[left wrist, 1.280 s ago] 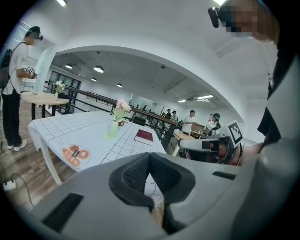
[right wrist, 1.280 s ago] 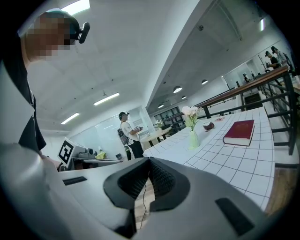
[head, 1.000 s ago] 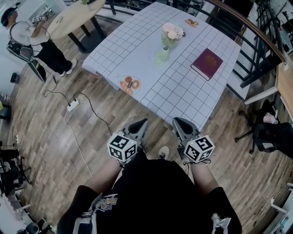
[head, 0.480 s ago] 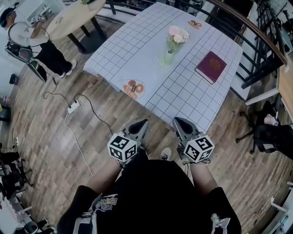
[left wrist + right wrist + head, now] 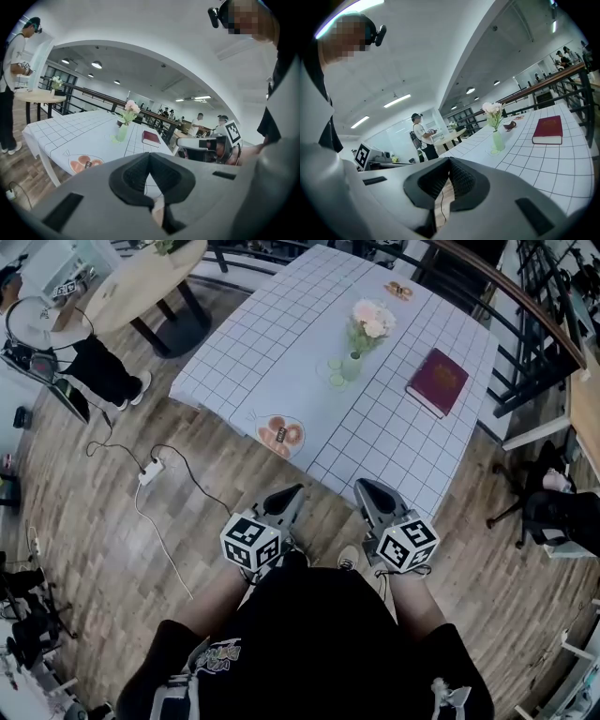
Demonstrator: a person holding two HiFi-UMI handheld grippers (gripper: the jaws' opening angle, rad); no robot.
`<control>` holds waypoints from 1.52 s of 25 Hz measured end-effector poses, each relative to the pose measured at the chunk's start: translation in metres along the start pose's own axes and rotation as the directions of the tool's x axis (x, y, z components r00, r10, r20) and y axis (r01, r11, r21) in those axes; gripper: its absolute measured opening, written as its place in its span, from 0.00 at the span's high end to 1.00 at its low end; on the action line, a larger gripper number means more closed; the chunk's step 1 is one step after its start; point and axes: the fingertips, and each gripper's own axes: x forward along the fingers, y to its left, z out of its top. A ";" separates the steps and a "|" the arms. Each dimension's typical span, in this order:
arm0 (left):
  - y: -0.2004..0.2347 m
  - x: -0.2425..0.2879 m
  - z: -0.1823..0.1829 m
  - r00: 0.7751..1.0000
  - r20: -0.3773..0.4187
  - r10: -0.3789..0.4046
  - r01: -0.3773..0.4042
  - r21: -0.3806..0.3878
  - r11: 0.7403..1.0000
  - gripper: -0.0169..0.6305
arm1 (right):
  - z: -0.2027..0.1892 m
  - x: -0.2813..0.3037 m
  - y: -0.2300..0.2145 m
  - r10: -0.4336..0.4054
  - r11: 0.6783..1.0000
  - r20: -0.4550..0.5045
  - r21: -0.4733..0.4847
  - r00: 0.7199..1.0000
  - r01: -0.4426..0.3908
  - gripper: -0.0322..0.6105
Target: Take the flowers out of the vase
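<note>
While left gripper (image 5: 293, 492) and right gripper (image 5: 363, 488) hang clenched empty, a grid-clothed table (image 5: 272, 343) stands on plank floor (image 5: 84, 512)

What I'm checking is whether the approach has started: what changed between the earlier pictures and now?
The table, with plate, book and vase, has slid down the head view toward the grippers: the person is walking up. Nothing grasped or released. Left gripper and right gripper stay shut and empty; flowers still in the vase.
</note>
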 end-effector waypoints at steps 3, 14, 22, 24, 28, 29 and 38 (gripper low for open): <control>0.014 0.000 0.004 1.000 -0.009 -0.016 0.016 0.002 1.000 0.96 | 0.002 0.013 0.001 -0.020 1.000 0.006 0.007 1.000 0.020 0.92; 0.061 -0.006 0.018 0.997 -0.020 -0.070 0.070 0.029 0.997 0.96 | 0.000 0.055 0.010 -0.081 0.997 0.027 0.015 0.996 0.080 0.92; 0.092 -0.028 0.026 0.997 -0.011 -0.081 0.081 0.049 0.995 0.96 | -0.008 0.091 0.032 -0.085 0.996 0.027 0.017 0.996 0.084 0.92; 0.099 -0.035 0.028 0.997 -0.002 -0.077 0.077 0.051 0.996 0.96 | -0.009 0.100 0.038 -0.079 0.997 0.021 0.011 0.997 0.079 0.92; 0.110 -0.047 0.031 0.998 0.016 -0.066 0.066 0.040 0.997 0.96 | -0.007 0.115 0.049 -0.068 0.998 0.014 -0.004 0.998 0.069 0.92; 0.113 -0.049 0.032 0.998 0.021 -0.062 0.062 0.037 0.997 0.96 | -0.005 0.118 0.051 -0.065 0.998 0.013 -0.009 0.998 0.065 0.92; 0.116 -0.052 0.034 0.997 0.050 -0.051 0.051 0.009 0.999 0.96 | 0.007 0.125 0.047 -0.067 0.997 0.002 -0.038 0.998 0.067 0.92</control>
